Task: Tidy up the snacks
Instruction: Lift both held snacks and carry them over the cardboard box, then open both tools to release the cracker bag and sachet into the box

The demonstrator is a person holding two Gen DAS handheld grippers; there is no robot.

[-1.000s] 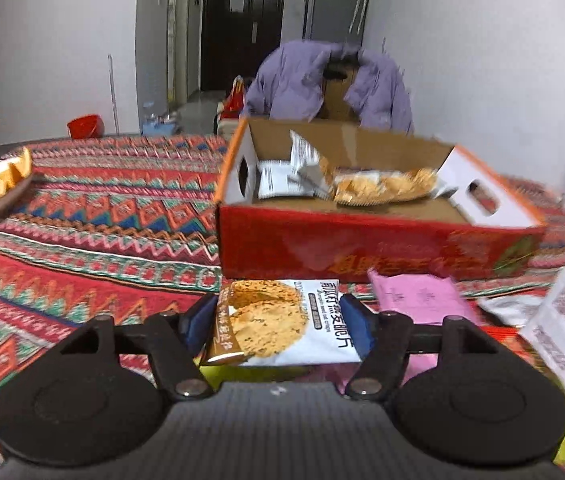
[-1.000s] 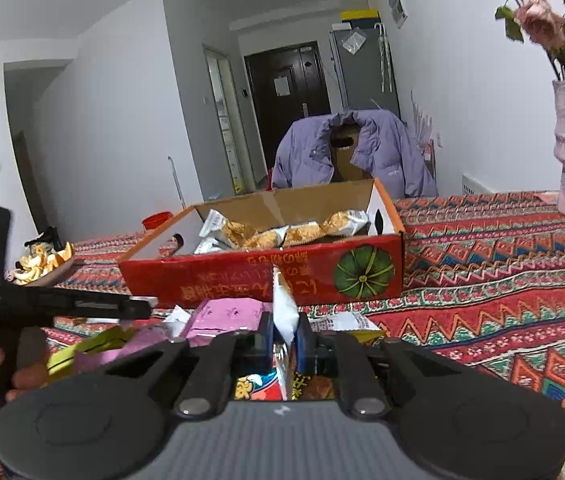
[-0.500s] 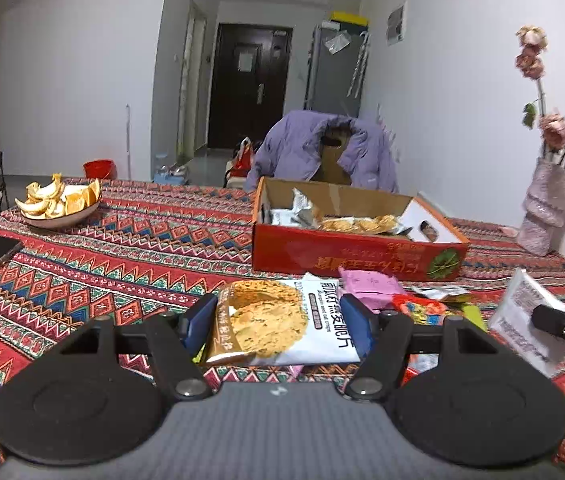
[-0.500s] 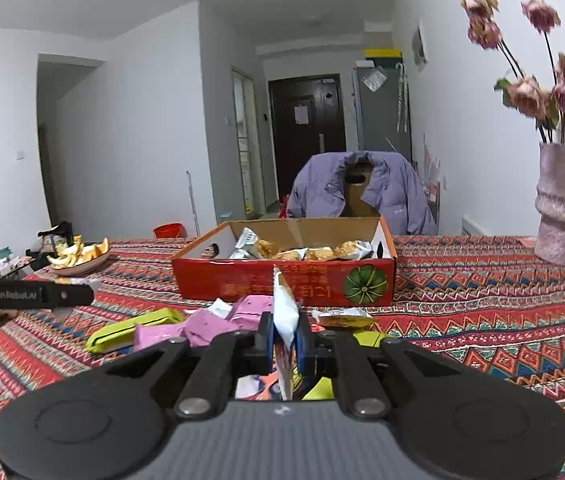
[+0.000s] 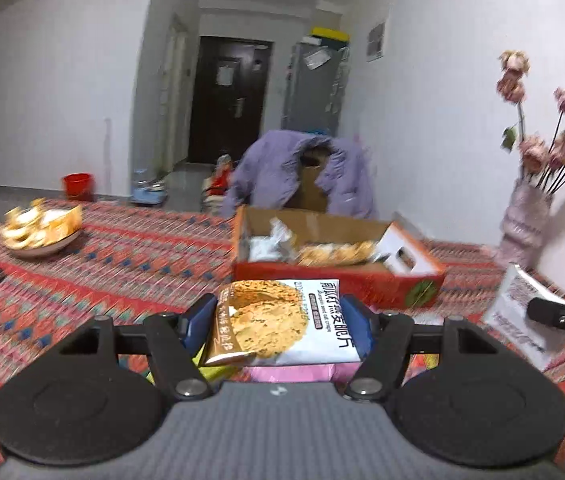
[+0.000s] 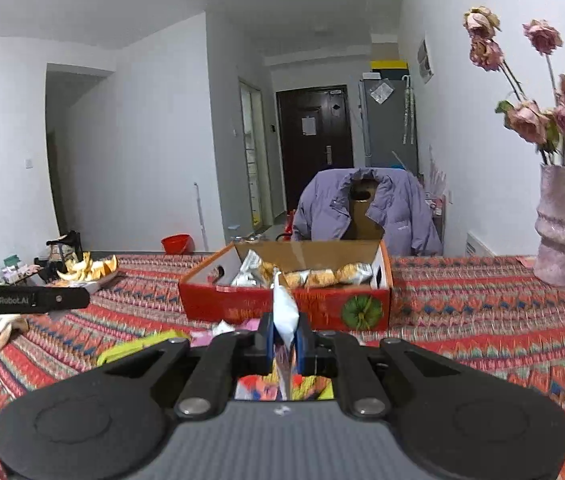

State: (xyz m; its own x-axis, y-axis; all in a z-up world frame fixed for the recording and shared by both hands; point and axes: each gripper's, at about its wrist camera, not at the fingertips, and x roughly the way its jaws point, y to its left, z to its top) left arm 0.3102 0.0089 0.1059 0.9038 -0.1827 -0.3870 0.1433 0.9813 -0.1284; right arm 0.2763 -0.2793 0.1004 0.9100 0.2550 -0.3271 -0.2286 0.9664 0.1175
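Table (image 6: 482, 312): covered in a red patterned cloth, it runs out ahead of both grippers; bare cloth lies open to the right of the right gripper, up to the vase.
Box (image 6: 322, 308): red cardboard, open on top, dead ahead of the right gripper and slightly right of ahead for the left one (image 5: 334, 280); packets lie inside against its far wall, and its near rim is unobstructed.
Jacket on chair (image 6: 366, 212): lilac, just past the box's far edge.
Vase (image 6: 560, 224): pink, with dried roses, far right of the right gripper near the table's wall-side edge.
Peel dish (image 5: 38, 232): well left of the left gripper, near the table's left edge.
Left gripper (image 5: 278, 320): jaws about half apart, their blue pads pressing the two side edges of a cracker packet (image 5: 282, 324), which lies flat and is lifted clear of the cloth, short of the box's near wall.
Right gripper (image 6: 284, 340): closed tight on a thin white packet (image 6: 284, 312) that stands on edge, its top in line with the box's front wall.
Loose packets: pink (image 5: 294, 372) and yellow-green (image 6: 138, 346) ones lie on the cloth under and left of the grippers; the blur probably hides more.
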